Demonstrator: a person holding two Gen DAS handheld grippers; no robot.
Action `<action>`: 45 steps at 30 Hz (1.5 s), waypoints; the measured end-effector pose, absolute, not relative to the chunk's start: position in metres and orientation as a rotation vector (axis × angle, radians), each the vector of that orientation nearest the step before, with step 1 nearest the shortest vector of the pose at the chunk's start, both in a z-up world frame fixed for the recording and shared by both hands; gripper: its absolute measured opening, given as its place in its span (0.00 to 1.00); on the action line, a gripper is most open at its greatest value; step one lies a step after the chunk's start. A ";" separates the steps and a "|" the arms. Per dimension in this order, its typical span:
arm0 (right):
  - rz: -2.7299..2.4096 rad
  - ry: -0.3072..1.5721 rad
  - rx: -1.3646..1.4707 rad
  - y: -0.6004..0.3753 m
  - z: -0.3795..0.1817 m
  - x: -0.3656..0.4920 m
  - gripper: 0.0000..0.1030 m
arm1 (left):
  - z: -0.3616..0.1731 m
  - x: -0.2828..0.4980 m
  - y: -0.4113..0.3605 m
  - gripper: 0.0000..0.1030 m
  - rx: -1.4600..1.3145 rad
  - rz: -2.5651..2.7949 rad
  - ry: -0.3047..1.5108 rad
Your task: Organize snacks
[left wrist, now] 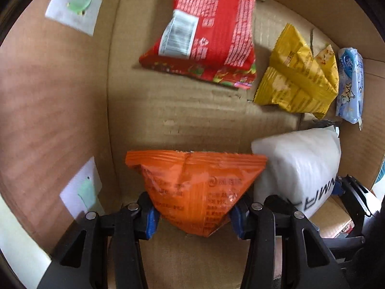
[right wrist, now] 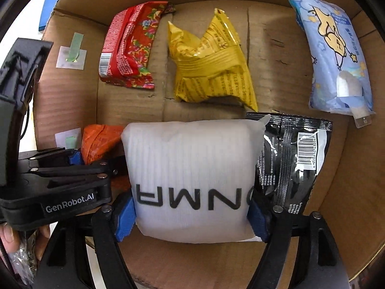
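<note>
Cardboard box [right wrist: 349, 168] holds red packet [right wrist: 130, 48]; yellow packet [right wrist: 211, 65].

Left gripper [left wrist: 193, 213] fingers clamped on load; right gripper [right wrist: 192, 219] likewise, side by side.

I count in the cardboard box [right wrist: 356, 168]:
- one red packet [right wrist: 130, 48] at 11 o'clock
- one yellow packet [right wrist: 211, 65]
- one blue packet [right wrist: 336, 55]
- one orange packet [right wrist: 98, 139]
- one white packet [right wrist: 192, 168]
- one black packet [right wrist: 288, 159]

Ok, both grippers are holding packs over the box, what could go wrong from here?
The left gripper pinches only the orange packet's narrow lower end, so it may slip. The white pack in the right gripper sits against the orange packet and overlaps the black packet; setting either down could shove its neighbours.
</note>
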State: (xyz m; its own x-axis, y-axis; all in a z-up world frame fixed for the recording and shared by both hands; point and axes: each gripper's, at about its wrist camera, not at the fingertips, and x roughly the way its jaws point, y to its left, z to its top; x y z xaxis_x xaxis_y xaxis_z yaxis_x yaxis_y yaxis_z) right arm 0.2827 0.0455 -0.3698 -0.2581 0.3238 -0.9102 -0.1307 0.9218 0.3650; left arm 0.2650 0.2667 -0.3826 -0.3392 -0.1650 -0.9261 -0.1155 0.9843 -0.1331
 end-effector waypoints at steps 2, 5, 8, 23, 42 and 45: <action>0.431 1.784 0.139 0.046 -0.371 0.283 0.80 | -0.384 0.259 0.270 0.44 -0.215 -0.042 1.929; 0.429 1.789 0.127 0.053 -0.374 0.284 0.82 | -0.380 0.253 0.269 0.47 -0.217 -0.040 1.933; 0.433 1.792 0.118 0.054 -0.375 0.283 0.82 | -0.370 0.251 0.265 0.48 -0.196 -0.037 1.922; 0.400 1.734 0.059 0.044 -0.331 0.271 0.82 | -0.295 0.243 0.215 0.48 -0.177 -0.021 1.736; 0.218 1.541 0.015 -0.005 -0.266 0.249 1.00 | -0.224 0.218 0.231 0.94 -0.131 0.109 1.438; 0.207 1.519 0.027 -0.012 -0.256 0.243 1.00 | -0.213 0.211 0.229 0.94 -0.130 0.102 1.406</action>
State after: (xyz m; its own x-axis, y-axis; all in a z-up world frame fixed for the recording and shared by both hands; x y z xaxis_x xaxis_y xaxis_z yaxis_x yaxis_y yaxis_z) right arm 0.2434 -0.0120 -0.2557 0.0374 0.1516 -0.9877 -0.1179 0.9822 0.1463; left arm 0.2107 0.2293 -0.2132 0.1618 -0.0060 -0.9868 -0.1484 0.9885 -0.0303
